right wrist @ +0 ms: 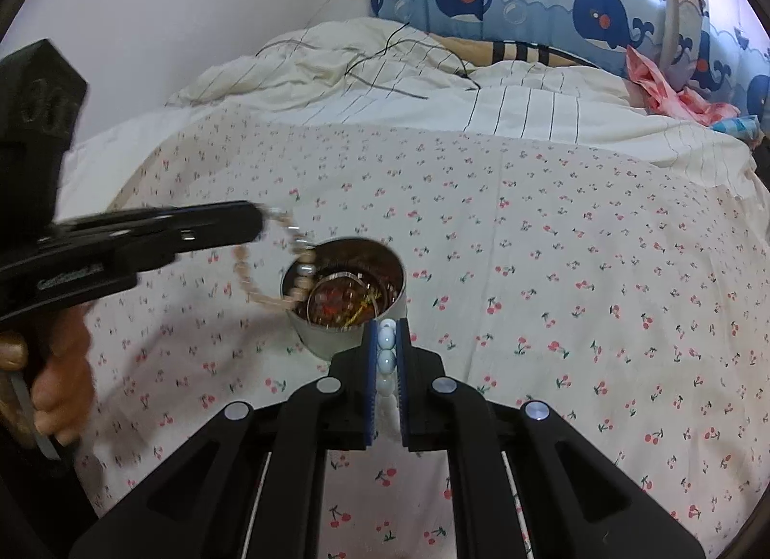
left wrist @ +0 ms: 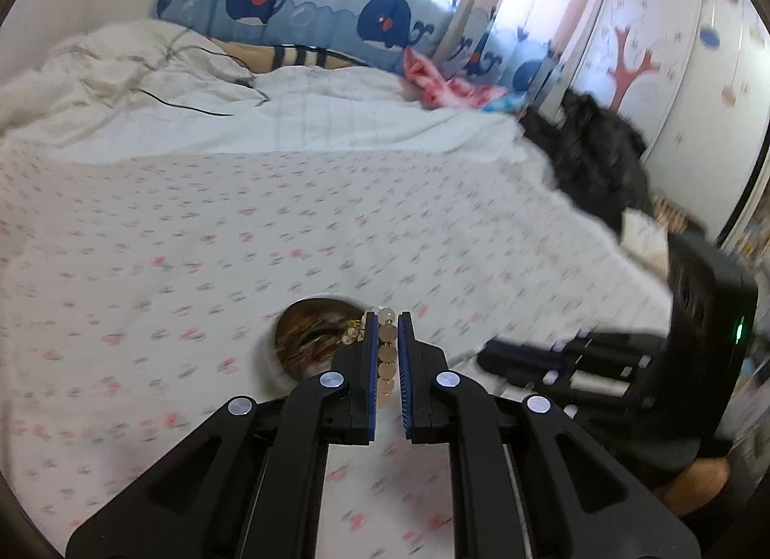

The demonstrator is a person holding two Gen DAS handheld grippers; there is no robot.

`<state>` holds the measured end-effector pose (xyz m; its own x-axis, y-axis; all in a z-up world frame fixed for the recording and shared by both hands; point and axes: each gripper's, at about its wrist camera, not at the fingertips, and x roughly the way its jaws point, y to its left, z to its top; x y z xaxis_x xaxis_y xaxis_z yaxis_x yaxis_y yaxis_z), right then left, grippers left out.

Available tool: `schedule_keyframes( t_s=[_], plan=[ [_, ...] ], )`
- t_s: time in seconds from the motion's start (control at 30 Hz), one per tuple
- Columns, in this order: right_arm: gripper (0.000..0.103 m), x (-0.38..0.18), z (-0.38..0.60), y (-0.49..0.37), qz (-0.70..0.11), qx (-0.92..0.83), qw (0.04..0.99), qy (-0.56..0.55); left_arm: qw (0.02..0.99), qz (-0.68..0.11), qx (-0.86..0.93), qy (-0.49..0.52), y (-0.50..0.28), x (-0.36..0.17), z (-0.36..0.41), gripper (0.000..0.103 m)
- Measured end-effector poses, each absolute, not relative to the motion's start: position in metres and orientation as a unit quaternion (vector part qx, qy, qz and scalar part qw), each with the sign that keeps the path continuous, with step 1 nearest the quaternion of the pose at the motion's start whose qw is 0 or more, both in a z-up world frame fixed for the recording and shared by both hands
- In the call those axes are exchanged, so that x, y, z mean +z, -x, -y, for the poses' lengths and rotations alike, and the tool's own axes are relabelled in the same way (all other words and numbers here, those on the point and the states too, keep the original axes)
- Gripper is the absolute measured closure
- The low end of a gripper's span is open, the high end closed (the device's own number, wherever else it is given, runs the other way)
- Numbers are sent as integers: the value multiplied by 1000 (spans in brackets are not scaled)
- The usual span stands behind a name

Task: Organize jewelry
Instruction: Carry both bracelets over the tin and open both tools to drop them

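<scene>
The left gripper [left wrist: 386, 318] is clamped on a peach bead bracelet [left wrist: 387, 357]; several round beads sit in a line between its blue-edged pads. In the right wrist view the same gripper [right wrist: 260, 222] enters from 9 o'clock, held by a hand [right wrist: 57, 366], and the bracelet [right wrist: 269, 280] hangs from its tip as a loop. The low end of the loop hangs at the 9 o'clock edge of the round tin [right wrist: 337, 337]; whether it touches the rim cannot be determined.

The right gripper [right wrist: 386, 325] is clamped on a pale blue bead strand [right wrist: 386, 357]. Three or four beads show between the pads. Its tip lies at the 6 o'clock side of the tin, just over the near wall.

The tin stands upright on the cherry-print sheet [right wrist: 553, 294], at about 12 o'clock from the right gripper. It holds a mixed heap of jewelry [right wrist: 346, 294], including at least one metal bangle; individual pieces are too small to identify. In the left wrist view the tin [left wrist: 269, 352] is blurred and lies at 10 o'clock from the left gripper's tip.

A striped quilt [right wrist: 529, 97] lies bunched at 12 o'clock on the bed, below a whale-print curtain [right wrist: 577, 6]. A thin dark cable [left wrist: 192, 104] runs across the quilt.
</scene>
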<state>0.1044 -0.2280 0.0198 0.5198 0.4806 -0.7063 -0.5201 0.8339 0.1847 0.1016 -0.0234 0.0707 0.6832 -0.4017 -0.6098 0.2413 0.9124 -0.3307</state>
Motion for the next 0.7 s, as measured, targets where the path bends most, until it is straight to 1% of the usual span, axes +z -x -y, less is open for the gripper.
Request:
schedule_keyframes(
  t_s=[0.1, 0.23, 0.3, 0.37, 0.4, 0.43, 0.47, 0.5, 0.57, 0.63, 0.7],
  plan=[
    [95, 25, 231, -109, -392, 286, 874, 15, 901, -373, -175, 134, -122, 57, 28, 96],
    [95, 27, 231, -113, -389, 284, 876, 10, 895, -431, -80, 82, -152, 25, 32, 96],
    [95, 29, 229, -117, -384, 285, 878, 5, 894, -433, -66, 94, -150, 24, 24, 95],
    [95, 32, 227, -120, -379, 287, 880, -5, 901, -421, -56, 84, -144, 33, 18, 95],
    [95, 35, 226, -122, -375, 292, 880, -18, 905, -415, -51, 77, -140, 36, 16, 92],
    [95, 38, 223, -124, -371, 299, 879, -31, 908, -410, -46, 74, -136, 39, 12, 90],
    [95, 40, 221, -124, -367, 305, 878, -40, 908, -409, -42, 77, -133, 41, 9, 81],
    [95, 41, 218, -126, -364, 312, 876, -49, 909, -407, -36, 84, -128, 40, 2, 68],
    [95, 42, 209, -130, -363, 330, 869, -74, 908, -409, -20, 89, -121, 37, -7, 57],
    [95, 37, 198, -137, -369, 343, 859, -96, 905, -417, -13, 81, -121, 35, -11, 53],
    [95, 25, 190, -147, -387, 335, 852, -107, 905, -420, -12, 61, -117, 32, -10, 43]
  ],
)
